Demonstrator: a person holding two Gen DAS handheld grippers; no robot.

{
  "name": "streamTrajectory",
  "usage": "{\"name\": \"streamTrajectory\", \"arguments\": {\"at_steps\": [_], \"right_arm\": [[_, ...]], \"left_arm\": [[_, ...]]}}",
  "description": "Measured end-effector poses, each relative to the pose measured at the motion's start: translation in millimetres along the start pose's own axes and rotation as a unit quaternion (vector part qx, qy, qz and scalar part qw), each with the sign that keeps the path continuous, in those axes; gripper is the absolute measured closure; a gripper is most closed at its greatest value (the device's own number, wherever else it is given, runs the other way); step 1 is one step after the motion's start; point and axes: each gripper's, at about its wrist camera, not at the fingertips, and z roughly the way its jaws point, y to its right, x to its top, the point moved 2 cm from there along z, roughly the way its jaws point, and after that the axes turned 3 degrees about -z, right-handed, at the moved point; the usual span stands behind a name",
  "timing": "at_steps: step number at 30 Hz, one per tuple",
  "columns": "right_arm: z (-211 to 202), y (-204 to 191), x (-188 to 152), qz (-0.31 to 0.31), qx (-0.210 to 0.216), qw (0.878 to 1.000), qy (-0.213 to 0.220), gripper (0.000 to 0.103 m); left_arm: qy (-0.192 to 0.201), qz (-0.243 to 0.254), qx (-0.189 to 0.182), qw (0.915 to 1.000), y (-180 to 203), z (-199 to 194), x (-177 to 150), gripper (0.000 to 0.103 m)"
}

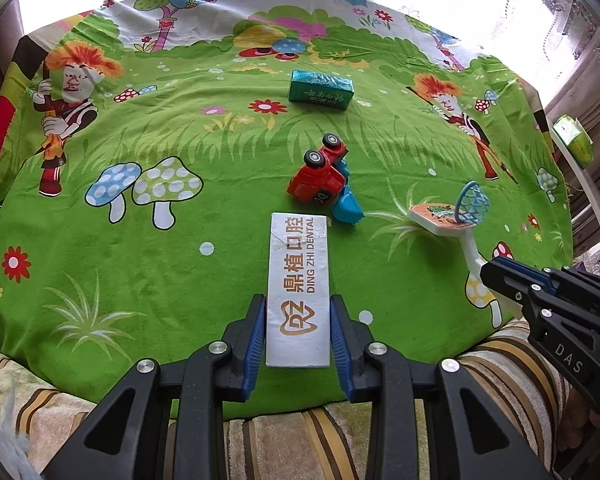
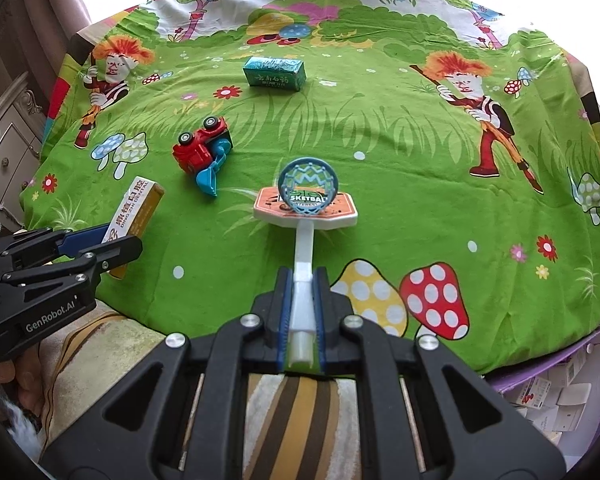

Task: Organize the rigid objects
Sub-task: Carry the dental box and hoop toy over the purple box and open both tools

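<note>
green cartoon-print cloth (image 1: 220, 208) covers the surface. nearest, the left gripper (image 1: 298, 332) clamps a white dental box (image 1: 298, 280), and the right gripper (image 2: 302, 300) pinches the toy basketball hoop (image 2: 306, 200) by its post. beyond lie an overturned red toy truck (image 1: 320, 176) and, farthest, a green box (image 1: 320, 90).

We see a long white box (image 1: 298, 280) with orange writing on top and a yellow side. It lies flat, and its near end sits between two blue jaws. Just past its far end a red toy truck (image 1: 320, 174) with a blue scoop lies tipped over, its wheels up. Farther back a shiny green box (image 1: 321, 90) lies flat by itself. Off to the right we see a toy basketball hoop (image 2: 306, 200) with an orange board, a blue net ring and a white pole, which is squeezed between jaws.
</note>
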Motion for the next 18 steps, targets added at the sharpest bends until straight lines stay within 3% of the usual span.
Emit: {"name": "streamTrajectory", "arguments": {"at_steps": [18], "right_arm": [[-35, 17, -9, 0.029, -0.001, 0.999, 0.043, 0.092]], "left_arm": [[0.02, 0.001, -0.007, 0.9998, 2, -12, 1, 0.071]]}}
